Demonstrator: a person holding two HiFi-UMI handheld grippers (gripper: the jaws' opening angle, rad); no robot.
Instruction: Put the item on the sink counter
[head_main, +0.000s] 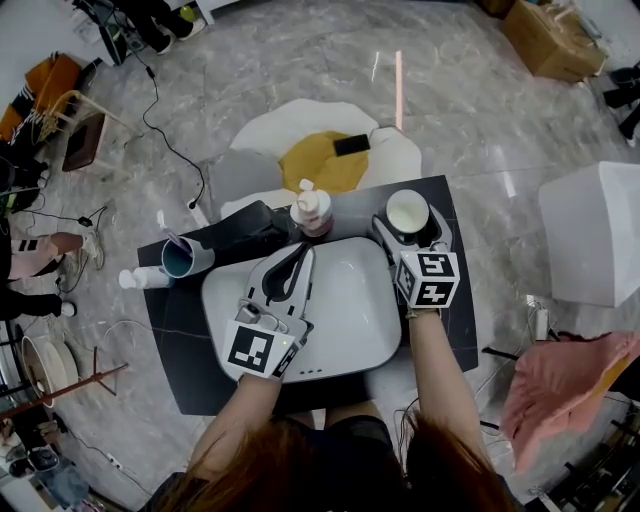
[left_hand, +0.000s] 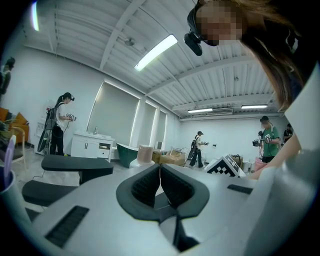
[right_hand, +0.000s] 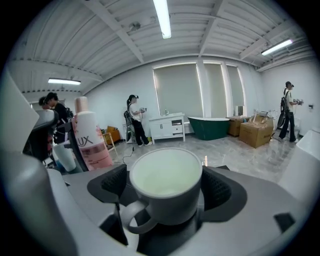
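Bright, even light falls from long white ceiling tube lights (right_hand: 161, 17), so shadows stay soft. The glossy grey marble floor (head_main: 300, 60) carries pale glare streaks. Both gripper views bend strongly at the edges, with black corners and a soft near foreground.

Mug (right_hand: 167, 187): pale grey outside, white inside, with one loop handle.
Mug state: empty and upright, handle turned towards the person.
Mug place: at the back right corner of the sink counter (head_main: 180, 340), just beside the basin (head_main: 345, 310); its base is hidden.
Sink counter: dark, flat rectangular top with a white, rounded basin set in its middle.
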